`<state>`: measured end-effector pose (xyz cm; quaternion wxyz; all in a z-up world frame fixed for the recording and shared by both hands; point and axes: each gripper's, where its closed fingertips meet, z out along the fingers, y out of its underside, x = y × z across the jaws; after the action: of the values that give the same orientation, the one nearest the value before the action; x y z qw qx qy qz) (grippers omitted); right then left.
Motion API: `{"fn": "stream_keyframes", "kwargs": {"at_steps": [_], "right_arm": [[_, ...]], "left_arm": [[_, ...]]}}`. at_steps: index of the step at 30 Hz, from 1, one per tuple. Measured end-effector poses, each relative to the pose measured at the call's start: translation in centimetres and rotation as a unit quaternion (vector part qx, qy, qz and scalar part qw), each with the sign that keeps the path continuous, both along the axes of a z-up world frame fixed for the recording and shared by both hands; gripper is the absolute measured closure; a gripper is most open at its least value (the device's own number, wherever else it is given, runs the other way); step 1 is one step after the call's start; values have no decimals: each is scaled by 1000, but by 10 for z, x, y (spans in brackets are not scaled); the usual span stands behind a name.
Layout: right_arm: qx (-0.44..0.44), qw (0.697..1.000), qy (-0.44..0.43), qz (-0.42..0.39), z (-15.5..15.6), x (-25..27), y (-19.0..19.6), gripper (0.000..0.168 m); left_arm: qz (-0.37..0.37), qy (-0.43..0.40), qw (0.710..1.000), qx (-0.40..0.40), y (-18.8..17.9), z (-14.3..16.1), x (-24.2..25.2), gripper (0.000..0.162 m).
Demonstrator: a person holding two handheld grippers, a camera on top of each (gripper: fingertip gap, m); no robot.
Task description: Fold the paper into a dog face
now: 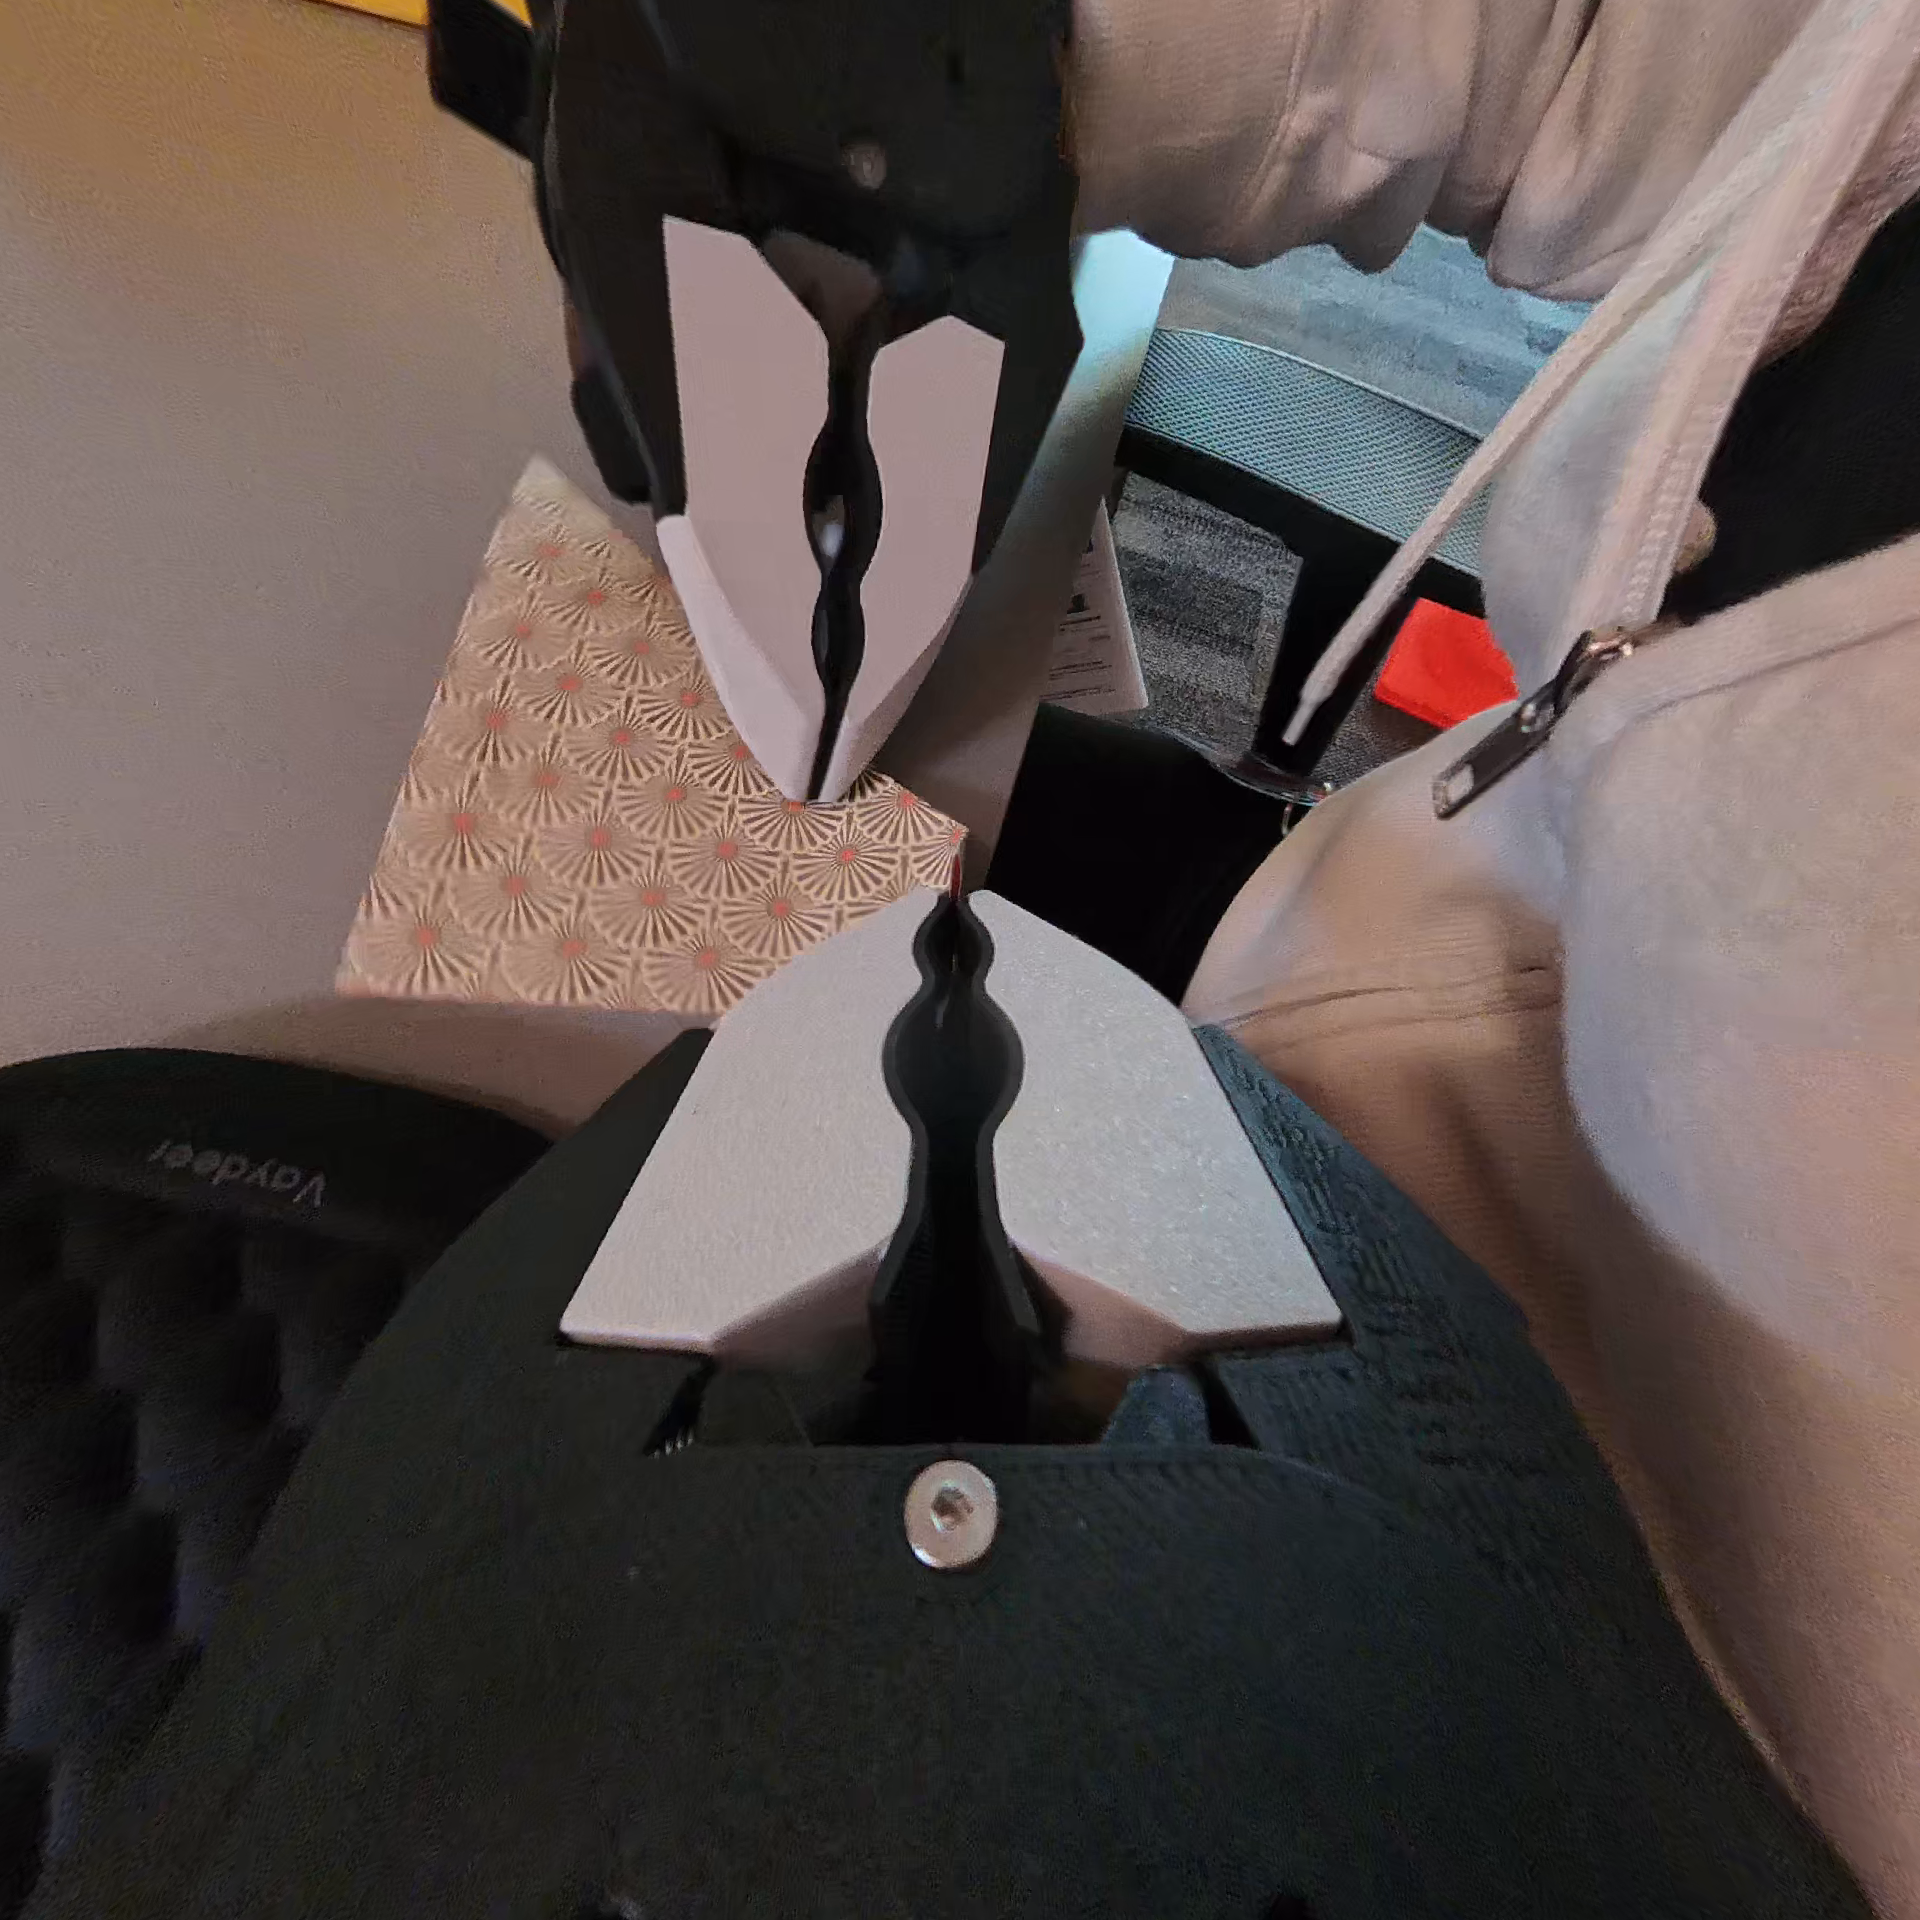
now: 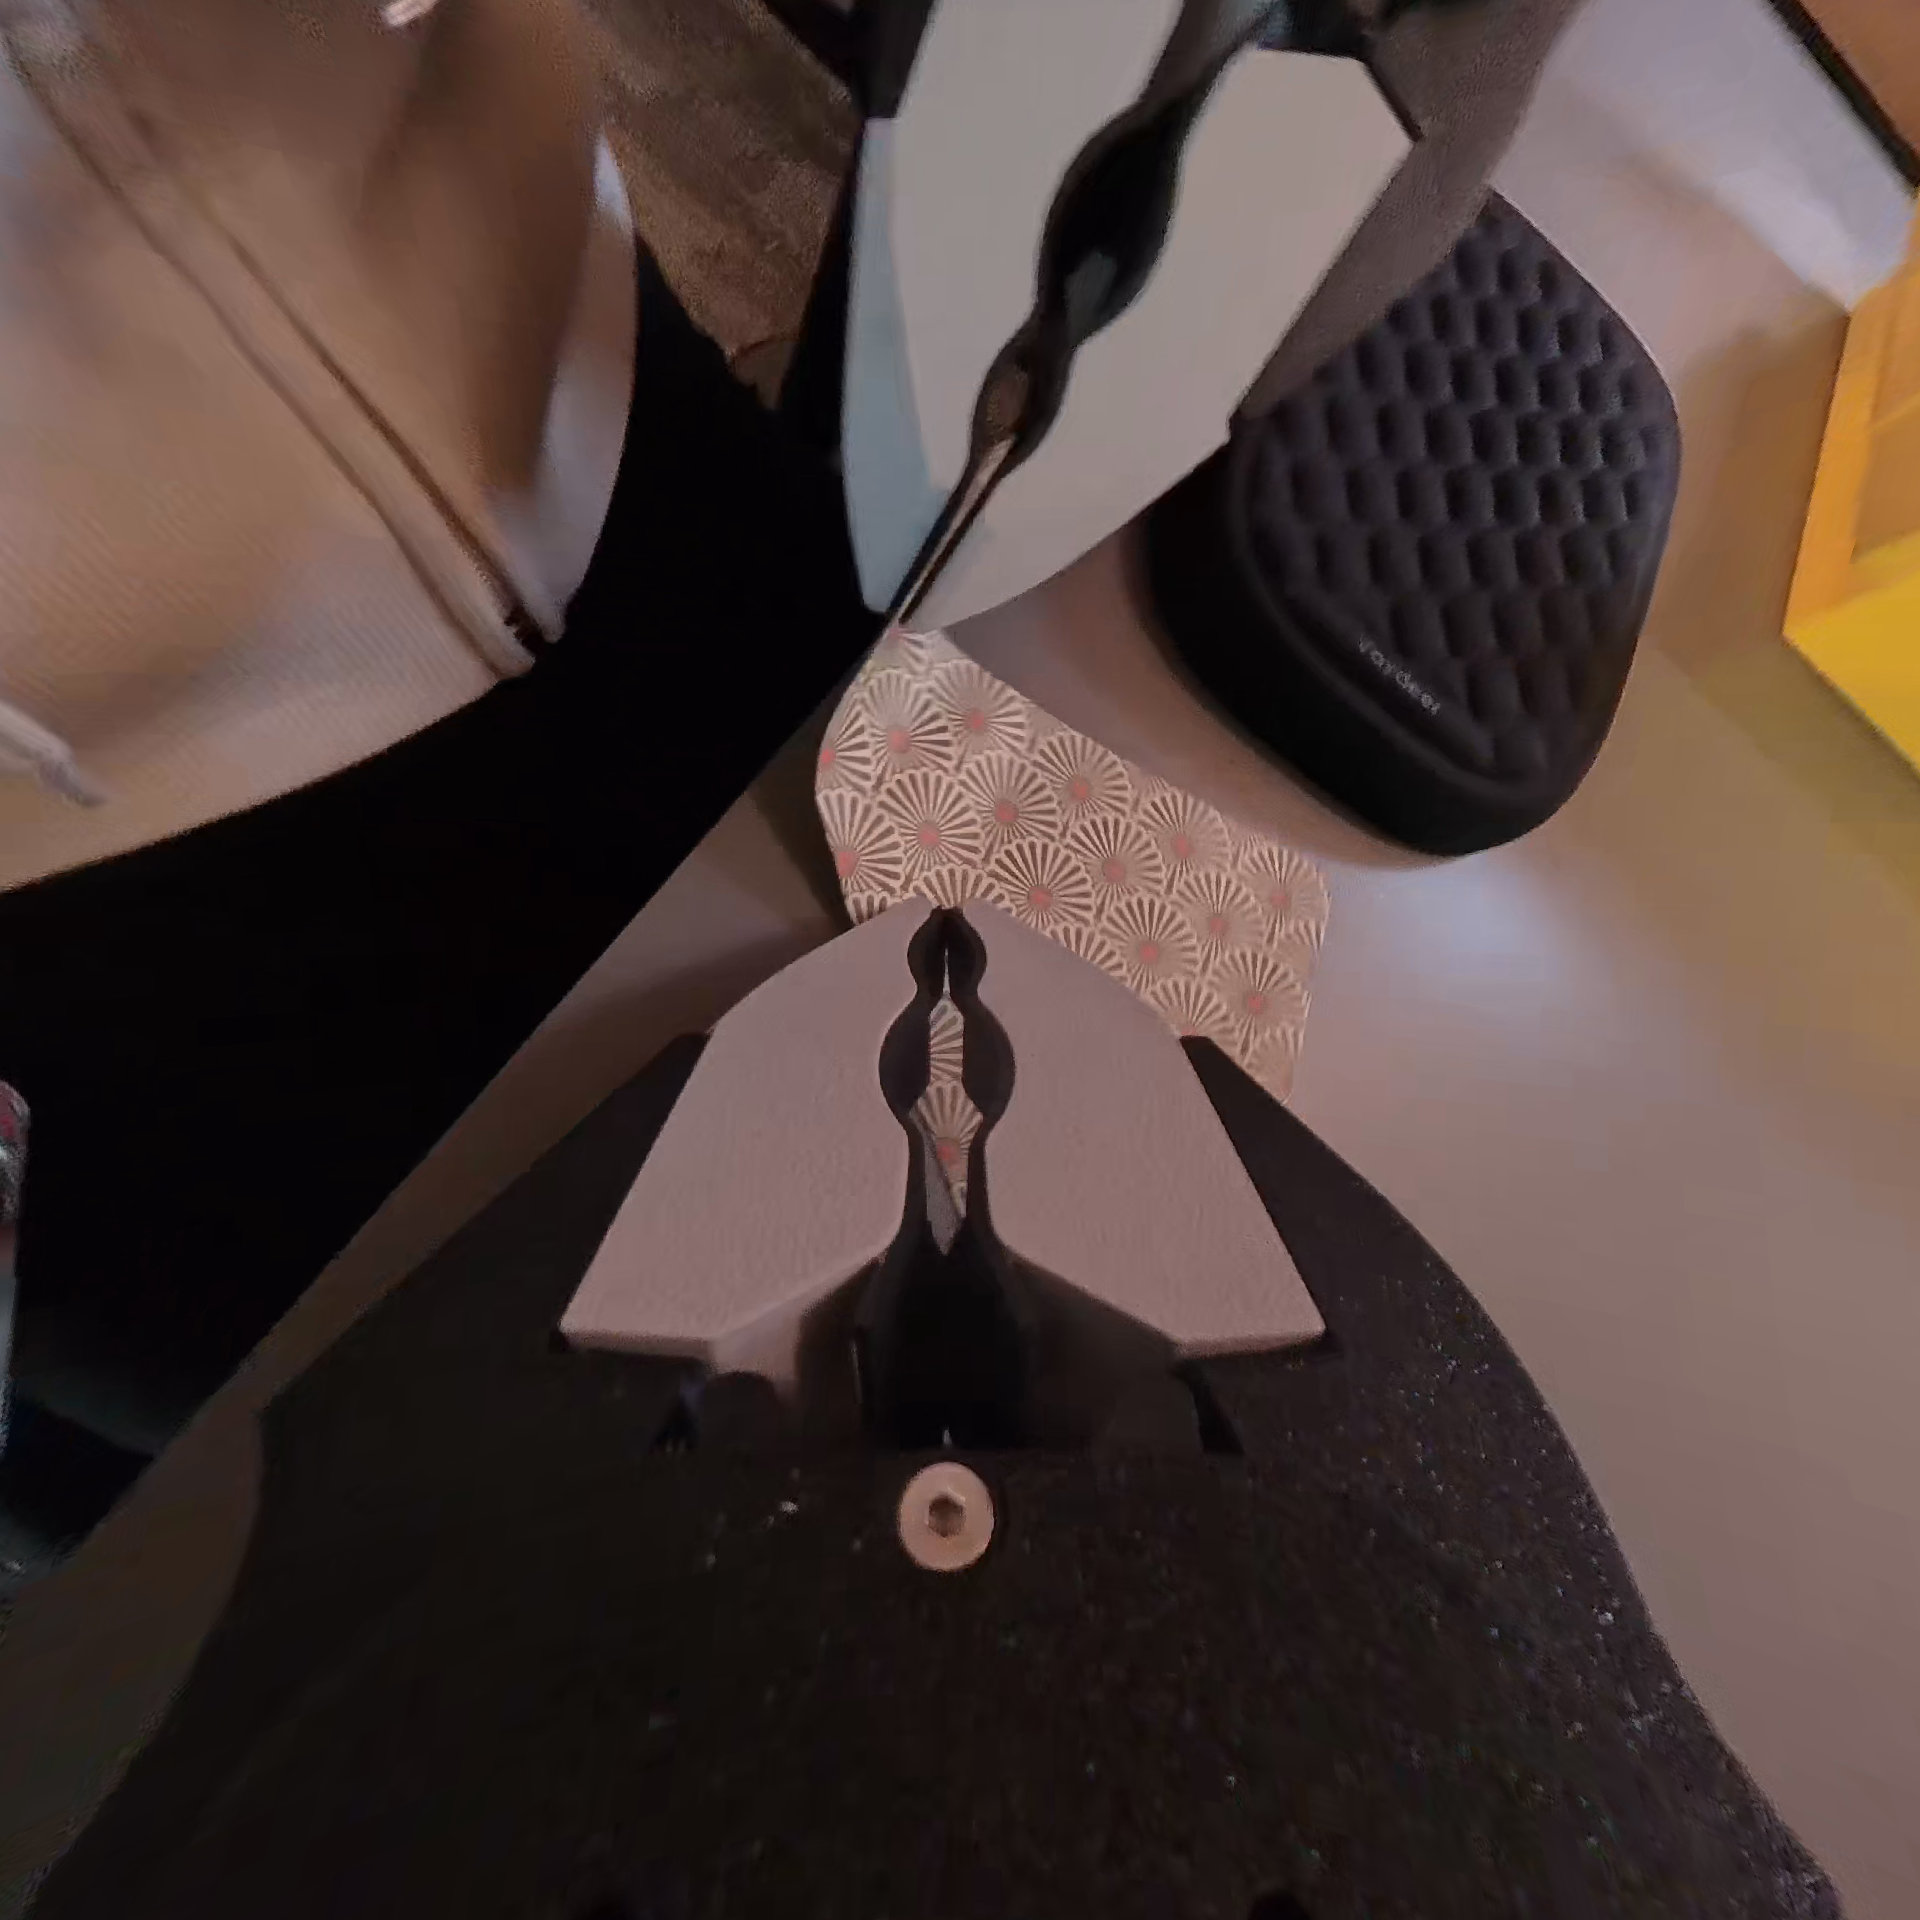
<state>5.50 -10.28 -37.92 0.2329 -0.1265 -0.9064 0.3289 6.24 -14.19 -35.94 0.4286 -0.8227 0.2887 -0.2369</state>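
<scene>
So the pale beige smooth worktop point(image 2: 1558, 1143) took up most of both views, with its edge right by the person in the light zip-up jacket point(image 1: 1558, 1039); a black dimpled cushion-like pad point(image 2: 1434, 540) sat on it off to one side, and something yellow and box-like point(image 2: 1860, 499) was past that; no idea what the yellow thing was.

The square-ish sheet of patterned paper, cream with fan-shaped rays and little pink dots point(image 1: 623, 810), was held up off the surface between both tools, near the table edge; looked like it was already doubled over once, though I couldn't swear to it.

Left tongs point(image 1: 951, 902) were pinched tight on one pointed corner, a sliver of red edge showing at the tips; right tongs point(image 1: 816, 792) were clamped on the top edge just beside that; in the right wrist view you could see the paper running down between the closed right tongs point(image 2: 943, 914).

Key thing: both grips sat close together at the same end, with the rest of the sheet trailing away from the person; I'd guess the next crease hinges on bringing that pinched corner across.
</scene>
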Motion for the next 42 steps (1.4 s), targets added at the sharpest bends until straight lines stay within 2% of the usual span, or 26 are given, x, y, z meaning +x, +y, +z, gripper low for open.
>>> {"fn": "stream_keyframes", "kwargs": {"at_steps": [1, 3, 5, 10, 17, 24, 26, 28, 31, 33, 38, 42], "right_arm": [[11, 1000, 12, 14, 2, -1, -1, 168], [-28, 997, 51, 55, 14, -3, -14, 168], [-26, 996, 31, 82, 5, 1, -18, 168], [-34, 994, 45, 94, 1, 2, -20, 168], [-41, 994, 30, 101, 1, 2, -20, 168], [-94, 980, -136, 113, 0, 15, -15, 167], [-121, 971, -181, 95, 1, 12, -13, 166], [-163, 948, -265, 66, 3, 8, -10, 168], [-245, 892, -379, 10, 8, -3, -7, 168], [-263, 864, -430, -8, 7, -6, -6, 168], [-250, 861, -444, -5, 5, -4, -7, 168], [-260, 862, -436, -4, 7, -5, -6, 168]], "left_arm": [[-2, -1, 1000, -3, -1, -1, 0, 162], [-6, 2, 1000, -6, -1, -2, 1, 162], [-4, 0, 1000, -6, 1, -1, 2, 162], [12, -6, 1000, 5, 5, 3, -6, 162], [64, -10, 998, -22, 21, 2, -15, 162], [79, -44, 993, -72, 21, -2, -18, 162], [90, -57, 991, -75, 21, -2, -21, 162], [103, -70, 989, -80, 21, -2, -25, 162], [121, -97, 984, -89, 22, -1, -28, 162], [139, -103, 981, -91, 23, -1, -32, 162], [203, -99, 966, -127, 26, -10, -42, 162], [218, -67, 961, -155, 27, -15, -43, 162]]}}
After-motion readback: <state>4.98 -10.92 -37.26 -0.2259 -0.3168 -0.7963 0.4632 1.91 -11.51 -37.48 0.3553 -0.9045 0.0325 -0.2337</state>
